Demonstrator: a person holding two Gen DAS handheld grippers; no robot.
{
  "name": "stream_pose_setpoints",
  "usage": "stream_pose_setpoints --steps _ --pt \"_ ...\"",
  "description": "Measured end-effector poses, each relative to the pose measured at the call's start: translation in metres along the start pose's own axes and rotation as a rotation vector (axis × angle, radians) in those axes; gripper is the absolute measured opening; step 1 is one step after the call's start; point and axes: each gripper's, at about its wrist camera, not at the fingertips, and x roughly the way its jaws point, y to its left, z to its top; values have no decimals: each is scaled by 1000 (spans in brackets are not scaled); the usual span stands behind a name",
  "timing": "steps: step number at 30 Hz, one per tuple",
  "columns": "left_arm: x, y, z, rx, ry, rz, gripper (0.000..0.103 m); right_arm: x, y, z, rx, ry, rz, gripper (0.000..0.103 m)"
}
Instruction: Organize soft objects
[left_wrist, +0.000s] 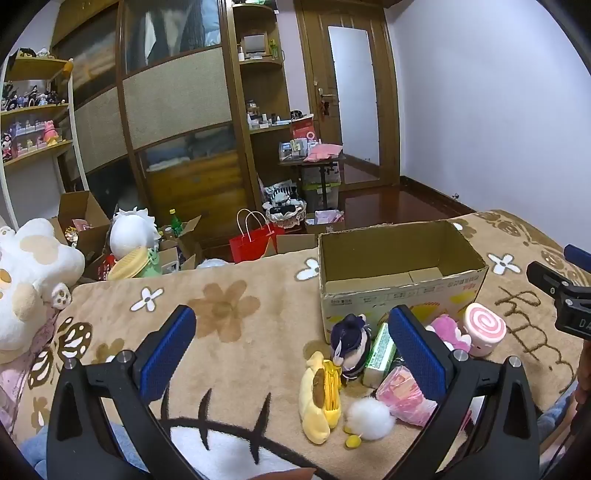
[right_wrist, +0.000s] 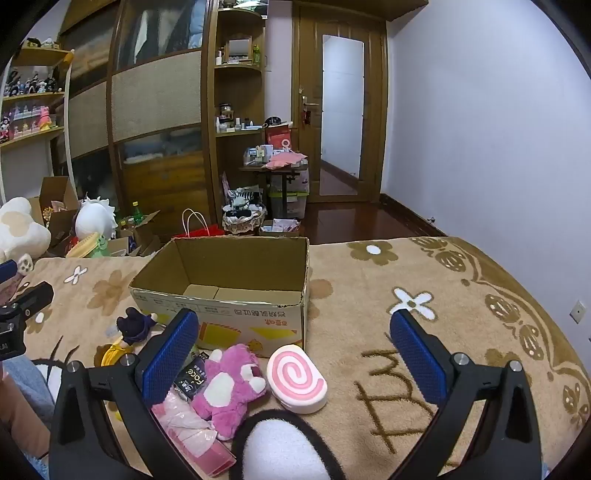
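An open, empty cardboard box (left_wrist: 400, 291) (right_wrist: 236, 317) stands on the tan flowered blanket. In front of it lie soft toys: a pink swirl roll (left_wrist: 484, 328) (right_wrist: 297, 378), a pink bear plush (right_wrist: 231, 387) (left_wrist: 447, 328), a dark-haired doll (left_wrist: 351, 343) (right_wrist: 135, 325), a yellow plush (left_wrist: 319, 398), a white pom-pom (left_wrist: 369, 419), a green pack (left_wrist: 378, 356) and a pink packet (left_wrist: 404, 395) (right_wrist: 192, 432). My left gripper (left_wrist: 291, 354) is open and empty, left of the pile. My right gripper (right_wrist: 295, 354) is open and empty, above the swirl roll.
A large white and tan plush (left_wrist: 29, 273) sits at the blanket's left edge. Beyond the bed lie open boxes (left_wrist: 85, 221), a red paper bag (left_wrist: 255, 240) and a white-haired plush head (left_wrist: 133, 230). A wardrobe, shelves and a door stand behind.
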Motion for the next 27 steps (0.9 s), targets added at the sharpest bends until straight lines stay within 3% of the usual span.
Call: stream_pose_setpoints --steps 14,27 --pt "-4 -12 3 -3 -14 19 103 0 0 0 -2 0 0 103" --pt "0 -1 0 -18 -3 3 103 0 0 0 -4 0 -2 103"
